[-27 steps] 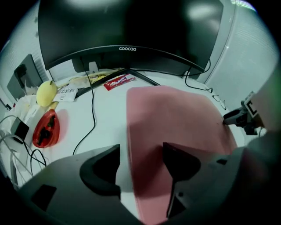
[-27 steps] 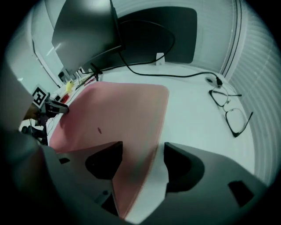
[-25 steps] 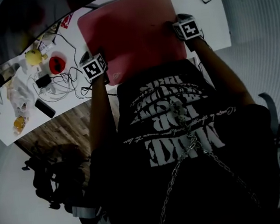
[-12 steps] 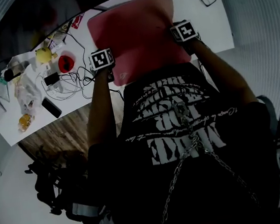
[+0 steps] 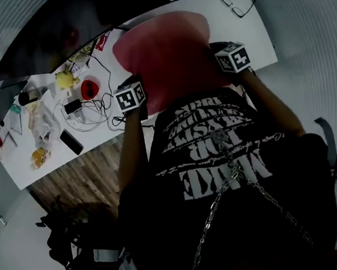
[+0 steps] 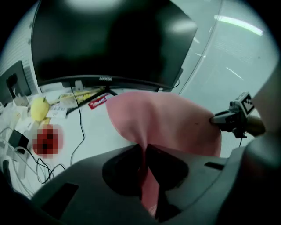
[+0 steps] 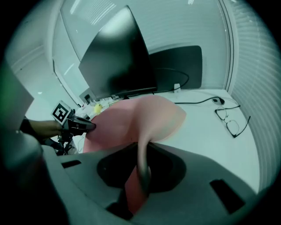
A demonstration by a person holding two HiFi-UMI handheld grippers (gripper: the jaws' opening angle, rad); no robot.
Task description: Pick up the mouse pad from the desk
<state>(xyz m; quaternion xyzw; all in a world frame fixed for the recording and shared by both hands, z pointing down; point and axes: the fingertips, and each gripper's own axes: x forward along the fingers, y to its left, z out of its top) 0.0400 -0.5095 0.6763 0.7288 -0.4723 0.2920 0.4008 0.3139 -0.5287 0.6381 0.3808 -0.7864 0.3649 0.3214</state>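
Note:
The red mouse pad [image 5: 165, 50] is a large soft sheet, lifted at its near edge above the white desk [image 5: 254, 37]. My left gripper [image 5: 133, 100] pinches its near left edge, and the pad [image 6: 171, 123] folds up between the jaws of the left gripper [image 6: 144, 151]. My right gripper [image 5: 232, 58] pinches the near right edge, where the pad [image 7: 131, 118] curls into the right gripper [image 7: 142, 154]. Both pairs of jaws have just been closing and now press on the pad. The sheet sags between the two grippers.
A dark monitor [image 6: 109, 39] stands behind the pad. Glasses [image 7: 232, 121] lie on the desk at the right. To the left lie a yellow toy [image 5: 65, 79], a red object [image 5: 89, 87], tangled cables [image 5: 97, 115] and a phone [image 5: 71, 142]. The desk's near edge runs under my arms.
Both grippers have risen with the pad's near edge in them. The pad lay flat on the desk a second ago and now hangs lifted and curled.

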